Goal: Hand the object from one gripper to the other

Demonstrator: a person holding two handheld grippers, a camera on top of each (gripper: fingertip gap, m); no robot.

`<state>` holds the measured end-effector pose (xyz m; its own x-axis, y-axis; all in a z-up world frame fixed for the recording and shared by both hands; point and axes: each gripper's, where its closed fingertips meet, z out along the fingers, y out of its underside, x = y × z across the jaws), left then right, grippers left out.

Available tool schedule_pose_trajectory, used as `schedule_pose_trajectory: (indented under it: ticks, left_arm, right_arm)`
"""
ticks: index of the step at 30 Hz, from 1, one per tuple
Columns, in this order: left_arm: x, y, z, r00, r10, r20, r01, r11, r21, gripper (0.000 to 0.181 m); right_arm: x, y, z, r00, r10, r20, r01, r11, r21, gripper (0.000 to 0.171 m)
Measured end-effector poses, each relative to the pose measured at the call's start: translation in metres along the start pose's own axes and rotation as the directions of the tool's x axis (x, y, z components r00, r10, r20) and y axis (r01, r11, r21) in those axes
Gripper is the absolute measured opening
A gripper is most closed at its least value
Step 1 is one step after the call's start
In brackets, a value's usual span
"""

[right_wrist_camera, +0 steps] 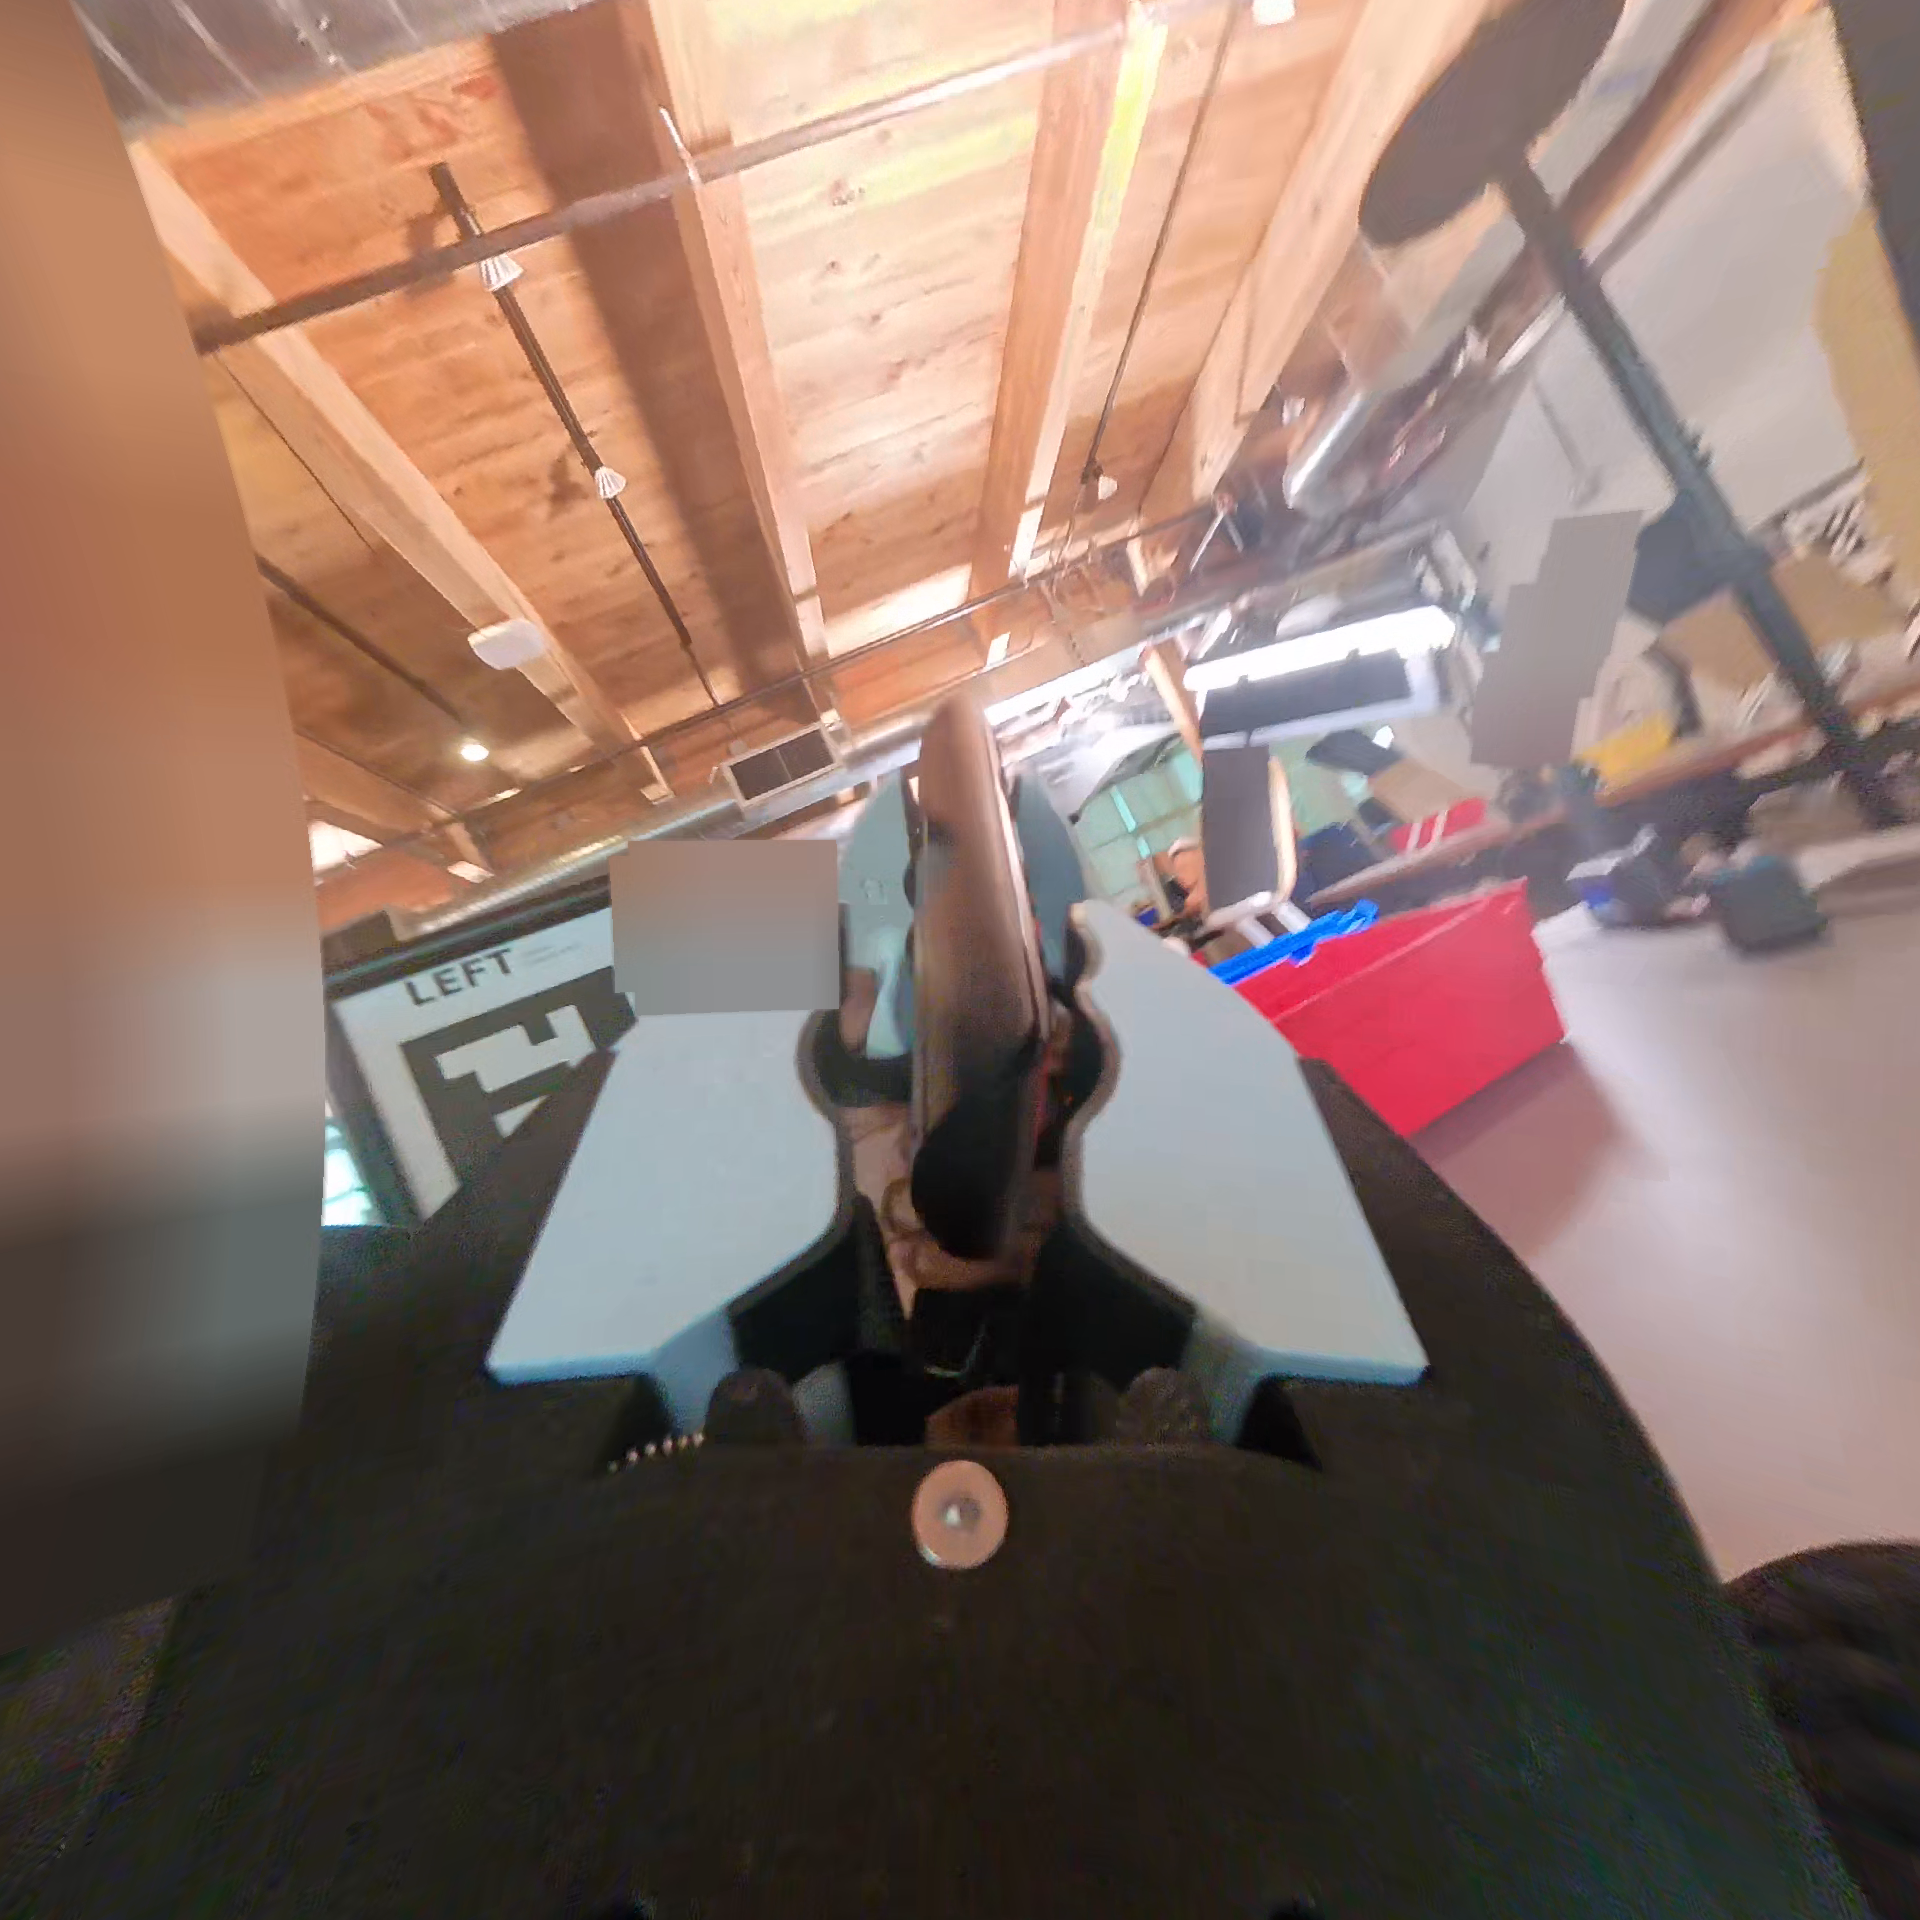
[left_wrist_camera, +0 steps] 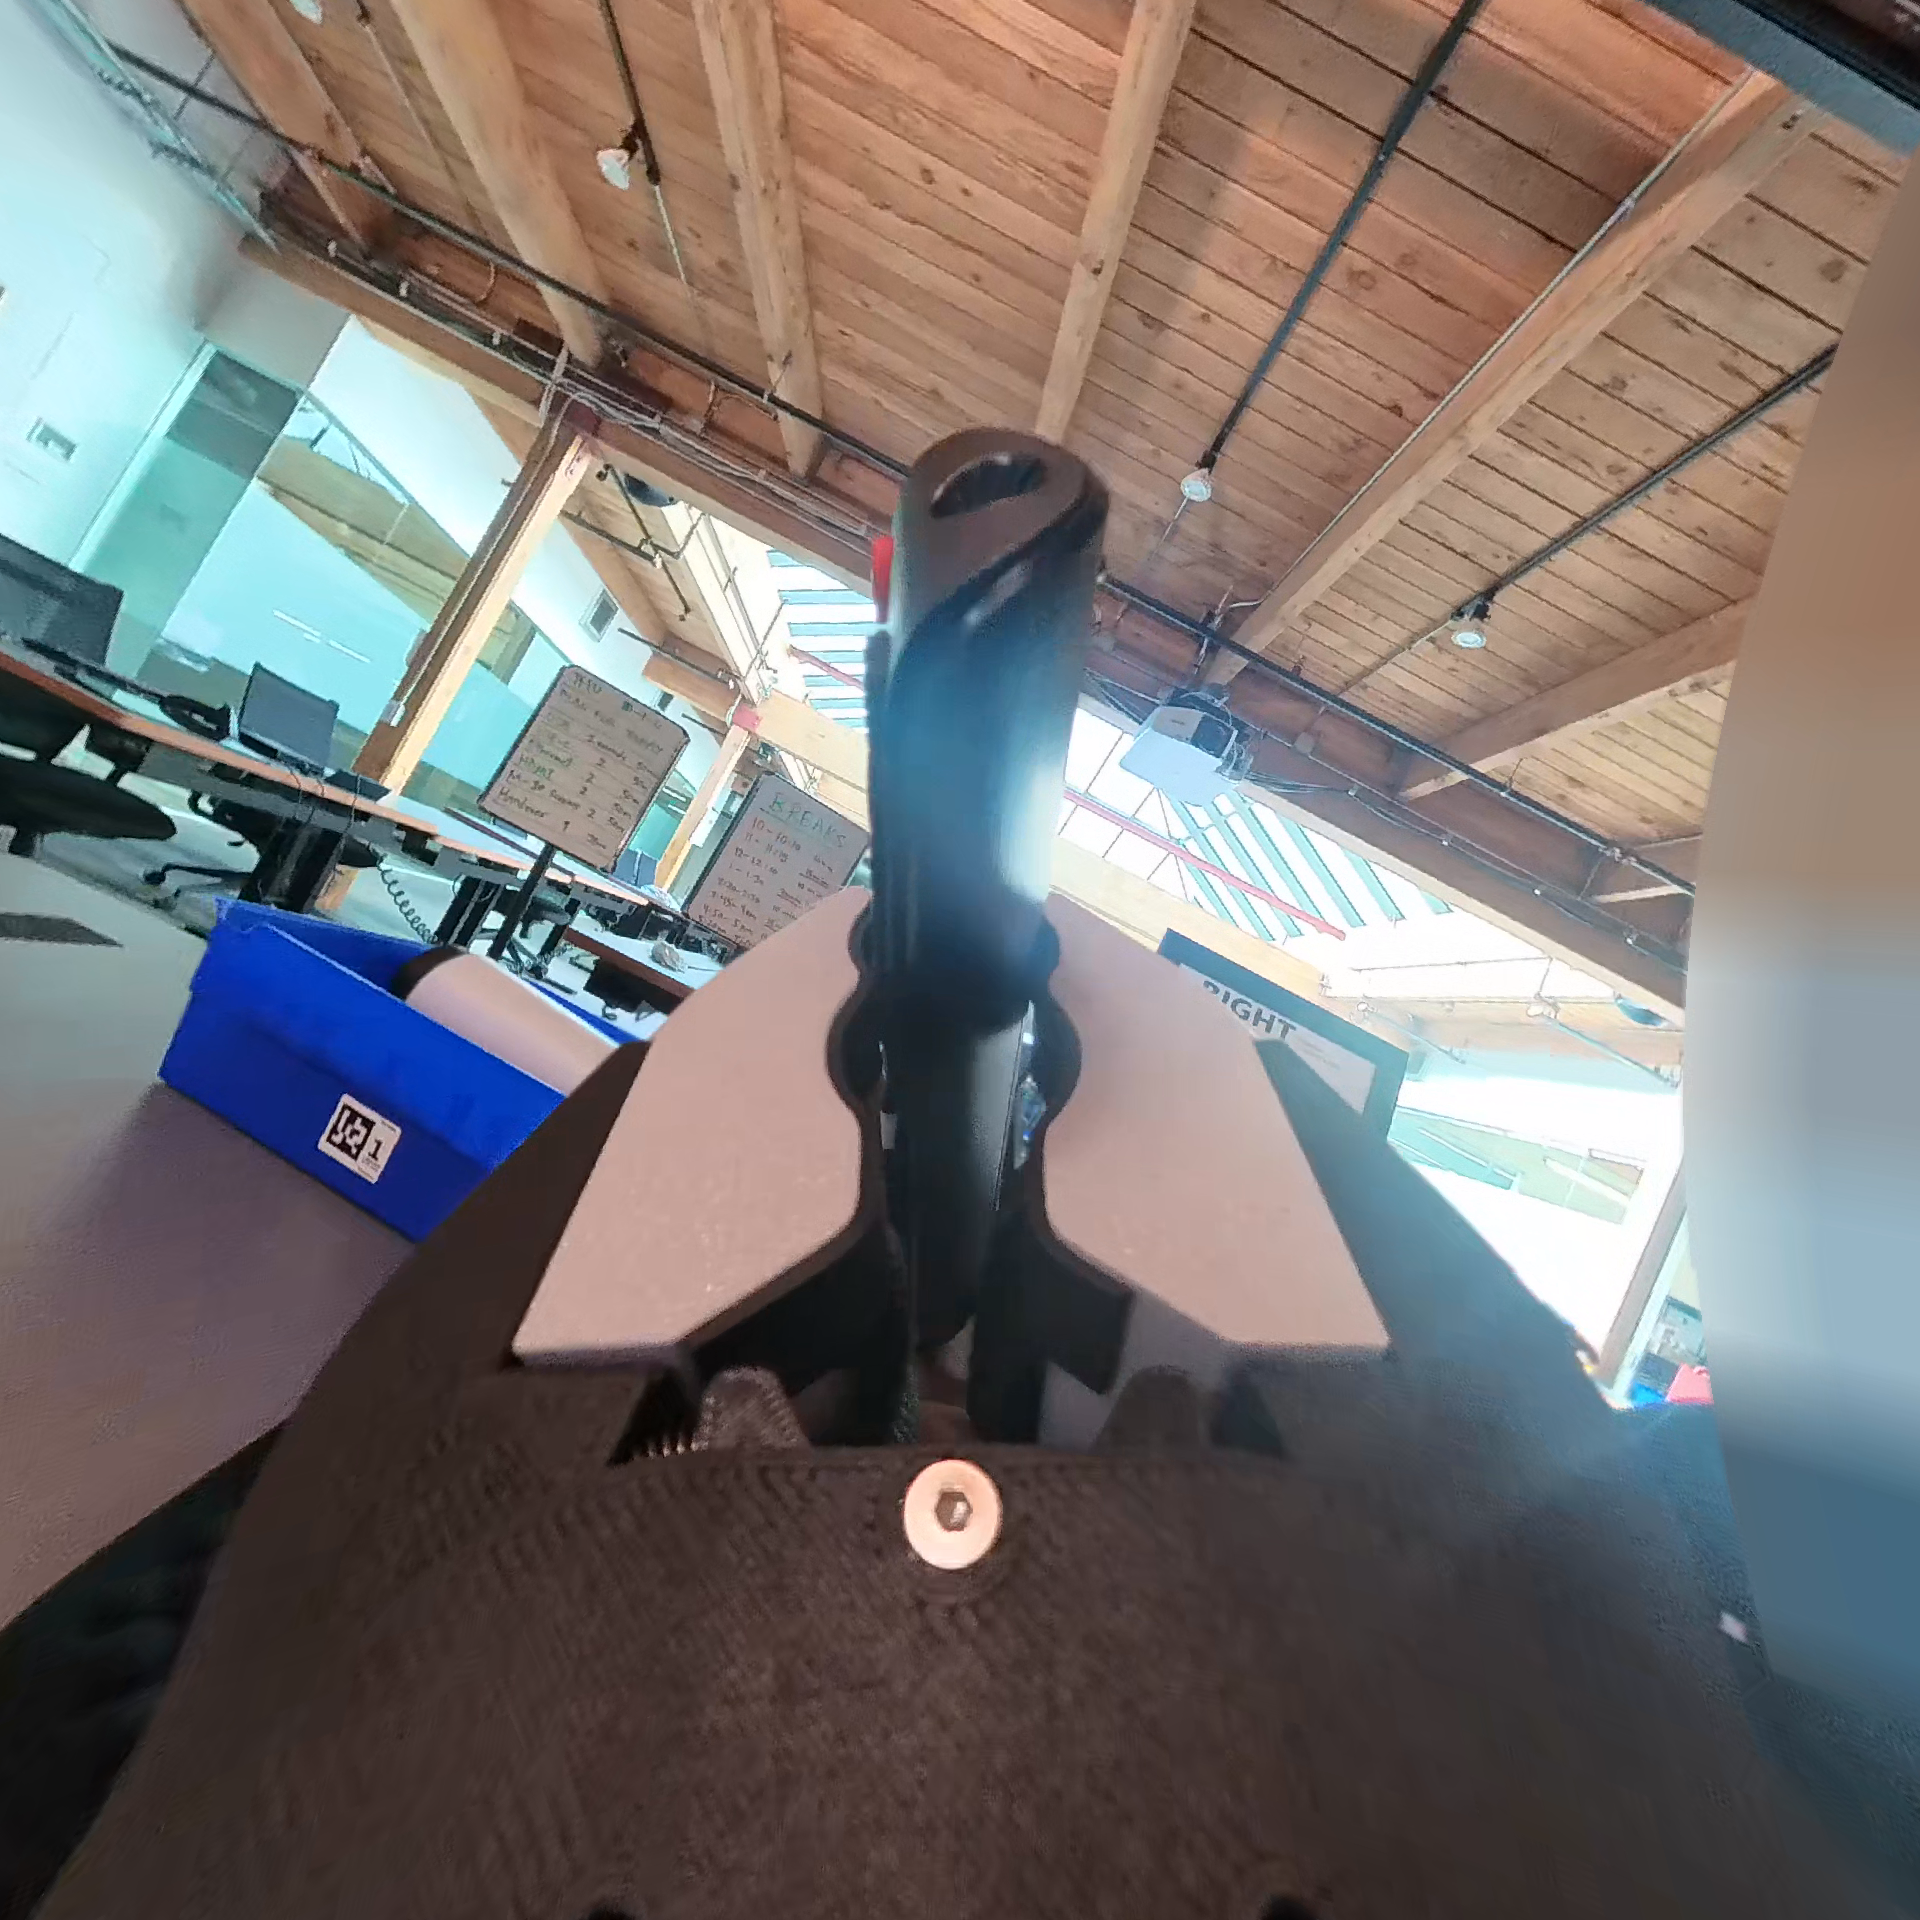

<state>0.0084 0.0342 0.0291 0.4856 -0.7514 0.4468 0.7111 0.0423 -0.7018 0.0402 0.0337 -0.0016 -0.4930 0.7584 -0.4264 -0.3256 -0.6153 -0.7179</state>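
- My left gripper (left_wrist_camera: pixel 951 997) was clenched on a black tool (left_wrist_camera: pixel 977 727), which rose upright between its grey fingers (left_wrist_camera: pixel 727 1132) toward the wooden ceiling (left_wrist_camera: pixel 1039 208).
- My right gripper (right_wrist_camera: pixel 966 997) met the same tool (right_wrist_camera: pixel 971 935) from the opposite side; its grey fingers (right_wrist_camera: pixel 1195 1122) lay close beside it, but I could not tell whether they pinched.
- A blue bin (left_wrist_camera: pixel 353 1049) sat on the table at my left, a red bin (right_wrist_camera: pixel 1423 987) at my right.
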Motion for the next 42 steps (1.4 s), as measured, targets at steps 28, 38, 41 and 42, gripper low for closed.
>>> schedule_pose_trajectory:
  ticks: [28, 38, 41, 42]
  left_arm:
    - [0.016, 0.011, 0.008, 0.985, -0.114, -0.128, 0.109, 0.993, -0.047, 0.053]
    - [0.022, -0.011, 0.001, 0.984, 0.157, -0.082, -0.146, 0.982, 0.119, 0.074]
    - [0.017, -0.006, 0.002, 0.986, 0.157, -0.057, -0.150, 0.983, 0.108, 0.074]
    - [0.014, -0.004, 0.003, 0.987, 0.157, -0.042, -0.152, 0.983, 0.100, 0.074]
  right_arm:
    - [-0.014, 0.002, -0.011, -0.541, -0.839, 0.064, 0.796, -0.535, -0.283, 0.025]
    - [-0.020, -0.022, -0.005, 0.946, -0.321, -0.038, 0.322, 0.946, 0.041, 0.025]
    - [-0.006, -0.012, -0.004, 1.000, -0.031, -0.005, 0.031, 0.997, 0.067, 0.026]
    - [-0.004, -0.007, -0.003, 0.997, 0.073, 0.016, -0.074, 0.995, 0.071, 0.026]
